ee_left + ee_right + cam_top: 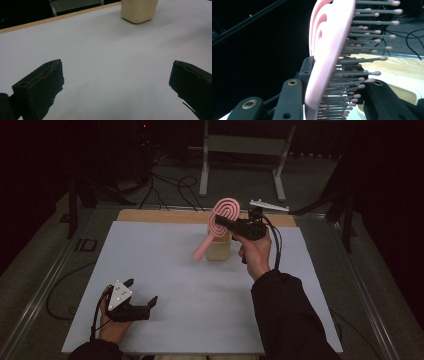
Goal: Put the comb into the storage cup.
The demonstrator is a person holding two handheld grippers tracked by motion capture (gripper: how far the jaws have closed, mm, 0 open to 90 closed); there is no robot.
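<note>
Clamping a pink hairbrush (220, 220) by its head above a cream cup (218, 246), right tool (223, 222), left tool (142, 292) spread apart, resting low on the white table (190, 290)

The cup (139, 10) was cut off by the top edge in the left gripper view, and the hairbrush (329, 50) handle ran out of frame below.

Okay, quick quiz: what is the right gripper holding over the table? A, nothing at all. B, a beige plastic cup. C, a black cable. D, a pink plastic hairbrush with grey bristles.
D: the right gripper is shut on the head of the pink plastic hairbrush with grey bristles, one black jaw on its back and one among the bristles, above the beige plastic cup.
</note>
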